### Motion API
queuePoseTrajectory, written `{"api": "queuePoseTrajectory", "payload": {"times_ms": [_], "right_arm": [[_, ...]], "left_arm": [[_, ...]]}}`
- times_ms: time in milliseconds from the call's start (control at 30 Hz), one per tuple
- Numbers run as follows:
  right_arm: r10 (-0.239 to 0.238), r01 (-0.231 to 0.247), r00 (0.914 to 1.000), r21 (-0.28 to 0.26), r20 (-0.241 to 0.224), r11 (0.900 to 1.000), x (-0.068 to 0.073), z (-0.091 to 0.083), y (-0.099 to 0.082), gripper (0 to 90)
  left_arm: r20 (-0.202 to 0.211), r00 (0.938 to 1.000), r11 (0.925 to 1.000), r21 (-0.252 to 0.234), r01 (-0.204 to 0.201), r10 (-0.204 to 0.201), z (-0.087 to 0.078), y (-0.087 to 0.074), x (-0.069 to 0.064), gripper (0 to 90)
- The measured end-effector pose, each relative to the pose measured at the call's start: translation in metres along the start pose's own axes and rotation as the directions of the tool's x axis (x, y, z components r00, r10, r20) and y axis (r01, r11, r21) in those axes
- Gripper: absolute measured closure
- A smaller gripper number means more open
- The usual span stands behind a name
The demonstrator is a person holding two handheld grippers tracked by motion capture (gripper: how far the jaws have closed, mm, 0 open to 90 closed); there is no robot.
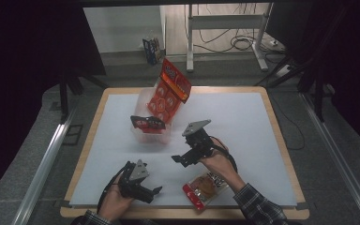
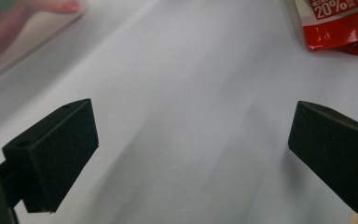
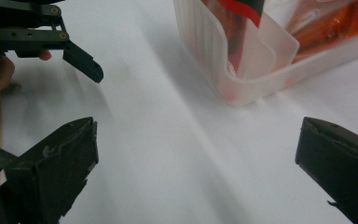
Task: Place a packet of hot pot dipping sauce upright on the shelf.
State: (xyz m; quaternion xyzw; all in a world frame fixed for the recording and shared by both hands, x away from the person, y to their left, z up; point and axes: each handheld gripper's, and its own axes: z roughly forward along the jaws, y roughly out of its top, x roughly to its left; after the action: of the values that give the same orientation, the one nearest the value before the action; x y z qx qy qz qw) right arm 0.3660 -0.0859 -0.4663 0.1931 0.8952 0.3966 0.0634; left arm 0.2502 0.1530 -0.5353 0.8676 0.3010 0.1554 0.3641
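Both claws spread apart, empty: left claw near tabletop front edge, right claw mid-tabletop; snack pack between.

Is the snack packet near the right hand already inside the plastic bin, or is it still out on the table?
Out. The snack packet lies flat on the table, apart from the plastic bin.

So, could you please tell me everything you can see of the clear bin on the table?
The bin is a translucent, whitish plastic tub with ribbed walls and rounded corners. It stands upright on the white table cover, left of centre and towards the far edge. Red-orange snack packs stand in it, the tallest leaning out above the rim, and a dark one lies at its near side. Neither gripper touches it.
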Motion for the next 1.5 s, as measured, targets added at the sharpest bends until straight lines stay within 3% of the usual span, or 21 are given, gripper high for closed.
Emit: {"api": "queuePoseTrajectory", "payload": {"times_ms": [267,567,833,1033,1267,1500], "right_arm": [[0.039,-0.039,0.9992,-0.014,0.014,0.9992,-0.004,-0.014,-0.01,0.0],[0.044,-0.043,0.9984,-0.009,0.036,0.999,-0.003,-0.025,-0.025,0.0],[0.041,-0.041,0.9981,-0.007,0.047,0.9991,0.002,-0.037,-0.041,0.0],[0.029,-0.029,0.9974,-0.001,0.066,0.9996,0.009,-0.045,-0.052,0.0],[0.024,-0.023,0.9966,-0.01,0.079,0.9997,0.015,-0.055,-0.062,0.0],[0.043,-0.043,0.9955,-0.01,0.085,0.999,0.017,-0.063,-0.072,0.0]], "left_arm": [[0.017,0.9996,0.9995,-0.02,0.024,-0.023,-0.001,0.0,0.001,1.5],[0.005,1.0,0.9998,-0.018,-0.008,0.008,0.001,0.0,-0.001,1.8],[0.024,0.9993,0.9996,-0.009,0.028,-0.027,0.0,0.004,-0.005,1.6],[0.051,0.9983,0.9994,-0.016,0.03,-0.029,-0.003,0.007,-0.008,1.5],[0.058,0.9982,0.9989,-0.044,0.019,-0.016,-0.007,0.013,-0.014,5.7],[0.094,0.9955,0.9979,-0.064,-0.002,0.008,-0.007,0.019,-0.022,13.8]]}}
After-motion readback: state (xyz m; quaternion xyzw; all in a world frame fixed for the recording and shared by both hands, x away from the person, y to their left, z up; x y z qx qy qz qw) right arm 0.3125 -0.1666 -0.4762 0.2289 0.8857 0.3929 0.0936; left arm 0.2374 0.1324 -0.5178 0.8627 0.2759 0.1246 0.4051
